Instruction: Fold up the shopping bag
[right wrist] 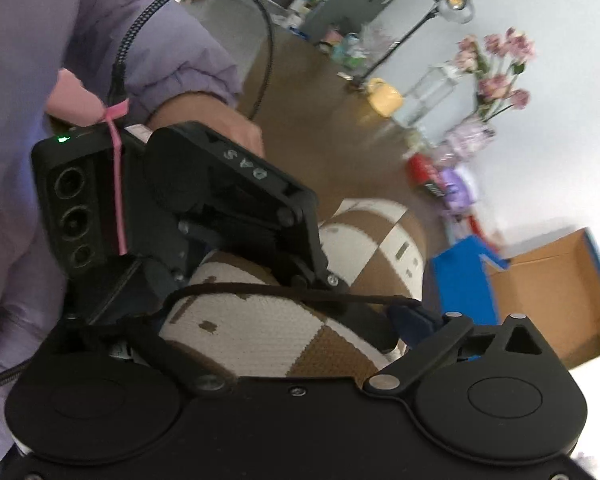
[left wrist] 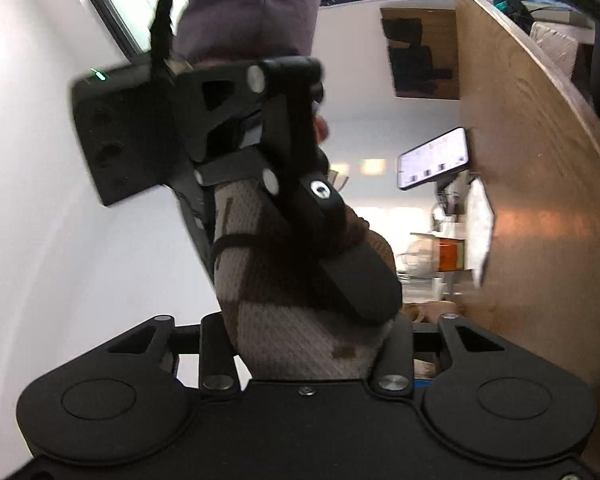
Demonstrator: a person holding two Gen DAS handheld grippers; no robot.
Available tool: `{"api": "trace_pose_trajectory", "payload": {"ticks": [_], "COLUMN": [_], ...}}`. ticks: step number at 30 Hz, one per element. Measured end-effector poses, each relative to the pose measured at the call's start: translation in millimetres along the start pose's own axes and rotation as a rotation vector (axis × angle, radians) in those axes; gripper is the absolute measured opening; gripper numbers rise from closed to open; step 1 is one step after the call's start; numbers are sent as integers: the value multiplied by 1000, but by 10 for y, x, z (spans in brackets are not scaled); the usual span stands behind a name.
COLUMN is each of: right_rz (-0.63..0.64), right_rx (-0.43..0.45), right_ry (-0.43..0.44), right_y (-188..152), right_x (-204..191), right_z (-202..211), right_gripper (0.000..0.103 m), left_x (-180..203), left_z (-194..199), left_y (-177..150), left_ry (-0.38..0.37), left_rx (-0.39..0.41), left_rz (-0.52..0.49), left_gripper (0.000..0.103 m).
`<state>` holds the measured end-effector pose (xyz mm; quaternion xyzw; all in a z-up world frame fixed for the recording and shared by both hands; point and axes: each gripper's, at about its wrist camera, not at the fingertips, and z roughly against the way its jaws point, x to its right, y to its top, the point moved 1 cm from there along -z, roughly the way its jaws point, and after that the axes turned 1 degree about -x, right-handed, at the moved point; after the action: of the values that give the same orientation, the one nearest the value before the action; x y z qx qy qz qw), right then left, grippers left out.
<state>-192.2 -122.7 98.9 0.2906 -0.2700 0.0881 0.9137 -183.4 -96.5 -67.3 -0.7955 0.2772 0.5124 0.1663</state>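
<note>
The shopping bag point(left wrist: 296, 332) is a knitted fabric in cream and brown checks with a thin dark strap. It is held up between both grippers, off the wooden table. In the left wrist view my left gripper point(left wrist: 306, 344) is closed on the bag, and the right gripper point(left wrist: 300, 200) faces it, its fingers point(left wrist: 356, 276) clamped on the same fabric. In the right wrist view the bag point(right wrist: 260, 328) bulges between my right gripper point(right wrist: 300, 344) and the left gripper point(right wrist: 204, 224), and the dark strap point(right wrist: 284, 290) runs across it.
The wooden table point(left wrist: 540, 200) tilts at the right; a phone on a stand point(left wrist: 434, 158) is beside it. In the right wrist view a flower vase point(right wrist: 472, 128), a lamp point(right wrist: 452, 0), a glass jar point(right wrist: 428, 92) and an open cardboard box point(right wrist: 548, 292) stand around the table point(right wrist: 320, 128).
</note>
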Motion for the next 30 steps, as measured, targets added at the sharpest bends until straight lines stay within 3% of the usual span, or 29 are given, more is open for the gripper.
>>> {"api": "trace_pose_trajectory", "payload": {"ticks": [3,6,14,18,22,25,27,30], "right_rz": [-38,-49,-131,-223,-362,-384,-398,-369], "right_rx": [29,24,154,212,321,366,391,365], "right_ry": [98,123,85,118,179,165,152,148], "right_y": [-36,-37,-87,-108,-142,-149,-138,-75], "right_x": [151,208,299,408,603,638,662,663], "right_z": [-5,-40,20,103,211,292,331,368], "right_gripper": [102,102,101,101,101,100,100,100], "left_x": [6,-52,-433,-743,-1038,-1235,-1273,-1194], "left_z": [9,47,56,138,162,158,169,232], "left_y": [-7,-32,-54,-64,-59,-91,-79,23], "left_ry": [7,22,76,95,79,57,52,68], "left_rx": [-30,-67,-177,-201,-214,-227,-224,-186], "left_rz": [28,115,414,628,784,899,902,765], "left_gripper": [40,40,41,41,41,40,39,39]}}
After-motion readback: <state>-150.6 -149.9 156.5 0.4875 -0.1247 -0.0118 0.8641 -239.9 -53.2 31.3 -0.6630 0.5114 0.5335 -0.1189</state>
